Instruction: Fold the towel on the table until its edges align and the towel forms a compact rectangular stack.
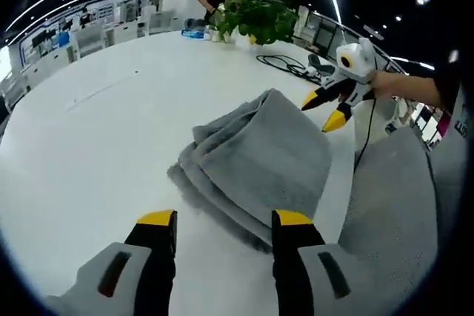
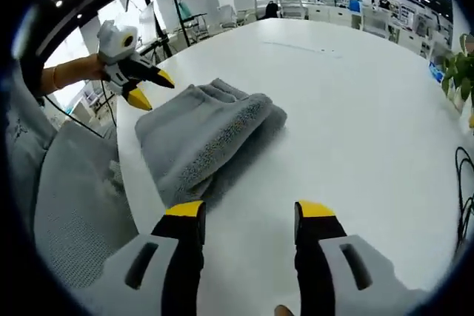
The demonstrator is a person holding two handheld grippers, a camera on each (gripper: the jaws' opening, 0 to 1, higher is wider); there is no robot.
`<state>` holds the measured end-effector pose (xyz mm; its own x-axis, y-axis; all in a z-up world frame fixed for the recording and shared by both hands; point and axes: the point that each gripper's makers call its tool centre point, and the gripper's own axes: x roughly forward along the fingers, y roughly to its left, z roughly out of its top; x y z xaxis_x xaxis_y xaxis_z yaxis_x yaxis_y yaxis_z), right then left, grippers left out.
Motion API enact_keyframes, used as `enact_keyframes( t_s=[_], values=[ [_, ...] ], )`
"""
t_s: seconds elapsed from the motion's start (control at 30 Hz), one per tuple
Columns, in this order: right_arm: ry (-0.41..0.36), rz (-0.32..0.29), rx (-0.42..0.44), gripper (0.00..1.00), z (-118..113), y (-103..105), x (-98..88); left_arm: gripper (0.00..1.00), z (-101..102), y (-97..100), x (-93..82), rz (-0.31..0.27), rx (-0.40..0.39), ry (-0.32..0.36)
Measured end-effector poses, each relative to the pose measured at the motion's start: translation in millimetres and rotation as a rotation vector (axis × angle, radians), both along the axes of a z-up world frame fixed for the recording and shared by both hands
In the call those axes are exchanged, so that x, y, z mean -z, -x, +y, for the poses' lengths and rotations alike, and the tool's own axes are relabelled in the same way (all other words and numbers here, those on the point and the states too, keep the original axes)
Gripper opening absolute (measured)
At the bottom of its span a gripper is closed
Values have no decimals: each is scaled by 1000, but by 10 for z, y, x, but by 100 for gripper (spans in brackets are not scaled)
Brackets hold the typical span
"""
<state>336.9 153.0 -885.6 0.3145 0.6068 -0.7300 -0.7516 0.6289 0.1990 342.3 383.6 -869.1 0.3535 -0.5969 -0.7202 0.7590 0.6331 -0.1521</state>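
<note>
A: The left hand-held gripper has its jaws spread wide with nothing between them, hovering just short of the towel, which lies at twelve o'clock from its tips in the left gripper view. The right hand-held gripper is just as wide and empty, with the towel at about eleven o'clock in its own view.

B: And the towel itself?

A: Bunched in several layers on the white worktop, close to the near edge. The layers fan out on one side, so the edges don't line up yet.

B: So what could spoil it?

A: I'd guess a pinch that catches only the top layer would drag the stack askew. Sitting that near the edge, a push could slide it off. The cables and potted plant at twelve o'clock are well apart.
</note>
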Motion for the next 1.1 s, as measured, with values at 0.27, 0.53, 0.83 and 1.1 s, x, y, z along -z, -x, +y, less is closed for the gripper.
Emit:
enact_keyframes(
  t_s=[0.27,0.53,0.83,1.1],
  values=[
    [21,-13,-36,54,96,159,44,62,-159,226,36,-2,24,50],
    [38,4,-102,55,226,360,121,70,-337,393,92,-21,71,65],
    [18,4,-142,53,405,414,118,70,-465,492,231,-8,96,38],
    [-14,-12,-161,47,543,369,124,62,-446,444,380,-26,53,-37]
  ],
)
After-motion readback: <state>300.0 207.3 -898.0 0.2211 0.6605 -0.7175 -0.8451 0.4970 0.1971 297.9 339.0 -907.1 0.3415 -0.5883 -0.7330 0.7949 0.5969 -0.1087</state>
